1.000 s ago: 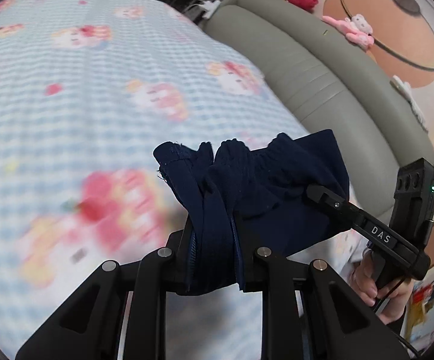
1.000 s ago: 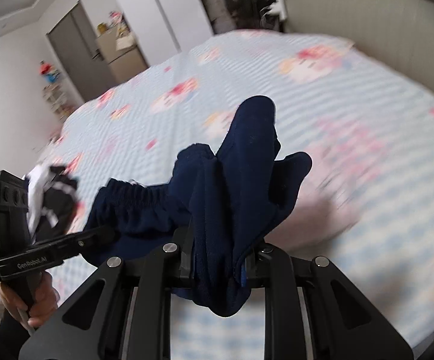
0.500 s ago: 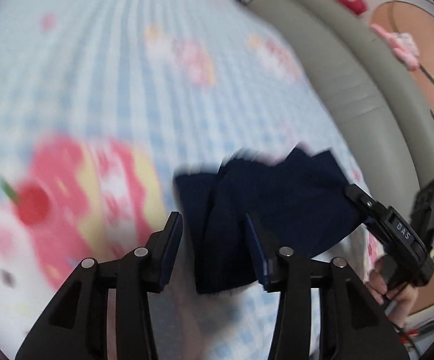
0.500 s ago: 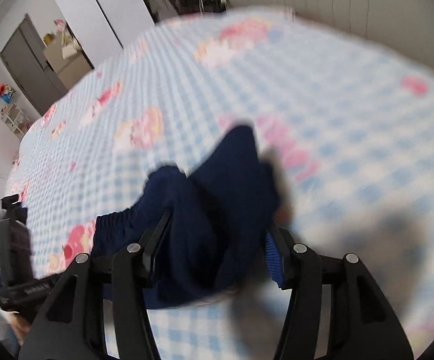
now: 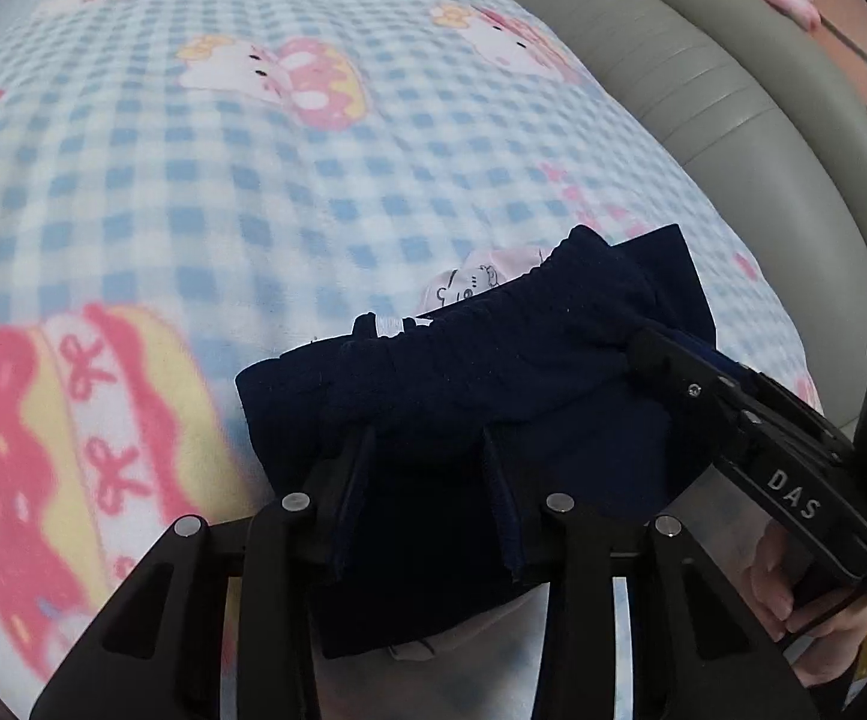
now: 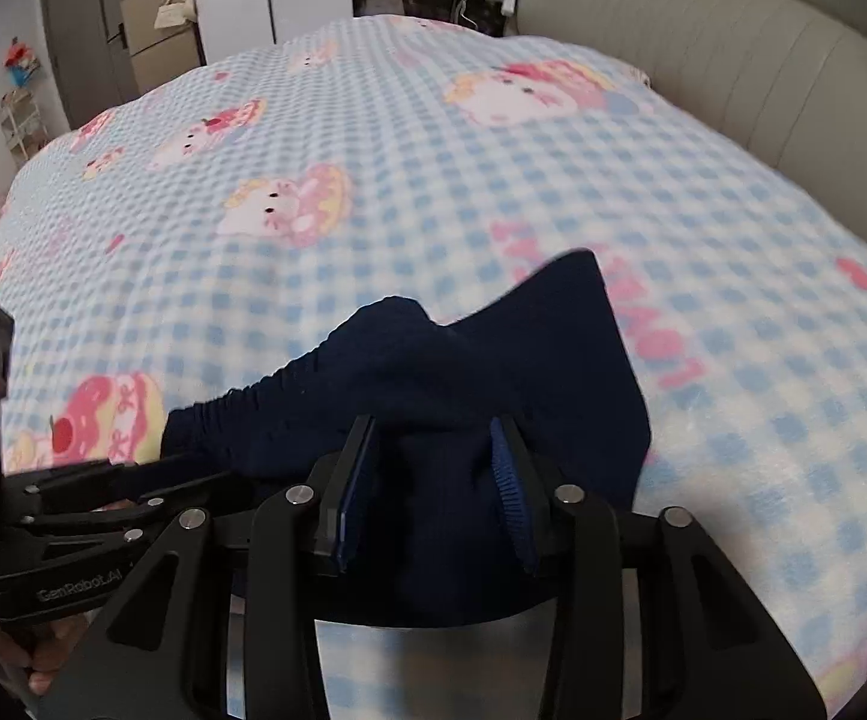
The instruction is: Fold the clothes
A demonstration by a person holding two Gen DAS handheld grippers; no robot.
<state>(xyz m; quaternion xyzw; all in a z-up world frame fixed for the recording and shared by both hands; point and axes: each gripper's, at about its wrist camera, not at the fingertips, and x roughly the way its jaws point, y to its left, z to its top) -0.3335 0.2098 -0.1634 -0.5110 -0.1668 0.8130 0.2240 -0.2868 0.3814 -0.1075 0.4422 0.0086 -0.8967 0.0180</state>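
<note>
Bed: blue-and-white checked blanket [image 6: 373, 276] with pink cartoon-cat prints covers the whole work surface; a padded grey headboard [image 5: 703, 90] runs along its far edge.
Garment: navy shorts [image 5: 493, 372] with a gathered elastic waistband lie on the blanket close in front of both cameras, bunched and layered — not flat. In the right wrist view one corner of the cloth stands up in a peak [image 6: 577, 300].
Left gripper: left gripper [image 5: 427, 450] has its fingers spread, cloth lying between them but not pinched.
Right gripper: right gripper [image 6: 433, 438] also spread apart over the cloth's right end, nothing clamped; its blue ribbed pad [image 6: 508, 480] is clear of the fabric.
Hands: a hand [image 5: 793, 588] on the right tool's handle shows at the lower edge of the left view.
Stage, as a judgement: fits either a fold just laid down or a bundle set out for regripping — the pictures do not settle which.
Doing it well: whichever it is, keep the waistband edge straight and aligned, press the raised corner flat, and take hold only at matching outer corners so the layers do not slide.
</note>
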